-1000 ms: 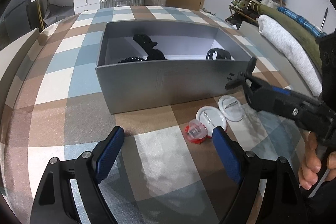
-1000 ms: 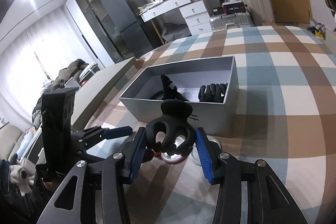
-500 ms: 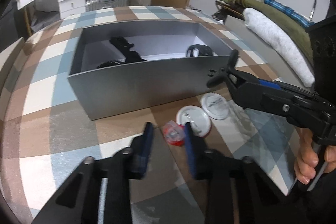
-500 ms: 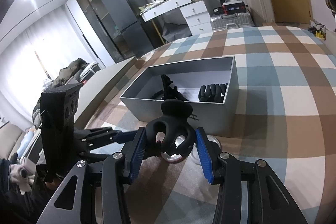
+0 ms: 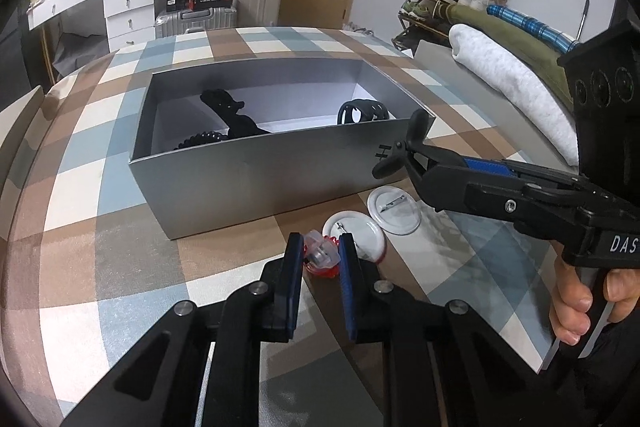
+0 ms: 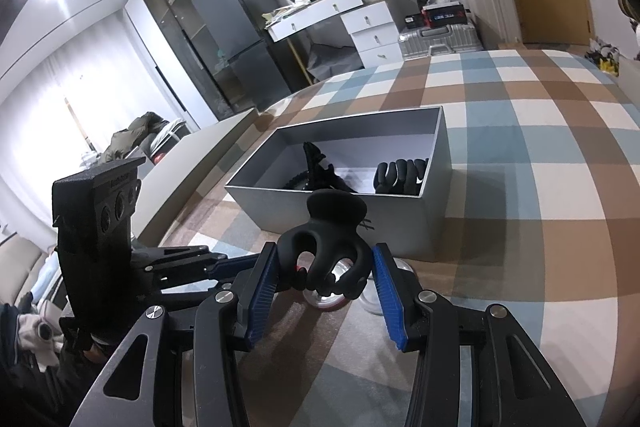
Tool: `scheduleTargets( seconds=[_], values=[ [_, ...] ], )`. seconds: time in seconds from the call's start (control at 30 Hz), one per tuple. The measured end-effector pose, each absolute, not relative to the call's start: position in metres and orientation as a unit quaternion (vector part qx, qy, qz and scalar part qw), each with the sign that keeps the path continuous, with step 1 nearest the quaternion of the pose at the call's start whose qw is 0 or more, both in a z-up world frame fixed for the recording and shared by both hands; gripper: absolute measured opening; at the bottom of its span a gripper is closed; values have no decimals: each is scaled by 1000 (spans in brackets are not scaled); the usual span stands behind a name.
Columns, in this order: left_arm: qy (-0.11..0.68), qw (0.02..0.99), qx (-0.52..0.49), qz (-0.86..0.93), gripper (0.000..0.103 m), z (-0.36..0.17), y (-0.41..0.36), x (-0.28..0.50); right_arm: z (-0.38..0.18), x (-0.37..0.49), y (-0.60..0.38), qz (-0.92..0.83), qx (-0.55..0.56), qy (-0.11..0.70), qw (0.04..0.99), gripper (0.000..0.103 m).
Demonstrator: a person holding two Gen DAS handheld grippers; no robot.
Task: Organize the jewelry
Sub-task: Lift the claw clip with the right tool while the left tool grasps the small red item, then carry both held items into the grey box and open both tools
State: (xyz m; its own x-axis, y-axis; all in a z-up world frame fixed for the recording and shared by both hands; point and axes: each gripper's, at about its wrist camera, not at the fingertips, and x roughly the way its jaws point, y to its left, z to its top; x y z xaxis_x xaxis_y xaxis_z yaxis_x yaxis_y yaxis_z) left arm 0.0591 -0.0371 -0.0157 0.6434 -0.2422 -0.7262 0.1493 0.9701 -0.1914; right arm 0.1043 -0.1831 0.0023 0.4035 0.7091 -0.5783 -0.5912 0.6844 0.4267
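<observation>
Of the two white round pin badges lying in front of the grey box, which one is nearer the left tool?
The badge right beside the left tool and the red clip; the other badge lies farther off.

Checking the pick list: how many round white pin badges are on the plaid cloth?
2. Both lie back side up in front of the grey box: the near badge beside the left claw, the far badge touching it. Others may be hidden.

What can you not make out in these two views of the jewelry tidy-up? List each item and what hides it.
- Front faces of the two white badges: they lie pin side up, left wrist view.
- Coiled black item in the gray box: the near wall cuts it off.
- Red-and-clear trinket: the left tongs cover its sides.
- Badges, right wrist view: the black hair claw blocks them.
</observation>
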Motion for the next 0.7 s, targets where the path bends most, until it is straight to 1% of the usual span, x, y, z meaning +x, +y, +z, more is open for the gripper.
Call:
scheduleTargets(
  seconds=[0.43,0.7],
  values=[
    [385,915,-61,-100,12,-8,-33,54,2,106,-186,389,79,378,836,46],
    [356,928,-64,-91,12,6,-29,50,6,105,-187,389,83,370,839,46]
  ],
)
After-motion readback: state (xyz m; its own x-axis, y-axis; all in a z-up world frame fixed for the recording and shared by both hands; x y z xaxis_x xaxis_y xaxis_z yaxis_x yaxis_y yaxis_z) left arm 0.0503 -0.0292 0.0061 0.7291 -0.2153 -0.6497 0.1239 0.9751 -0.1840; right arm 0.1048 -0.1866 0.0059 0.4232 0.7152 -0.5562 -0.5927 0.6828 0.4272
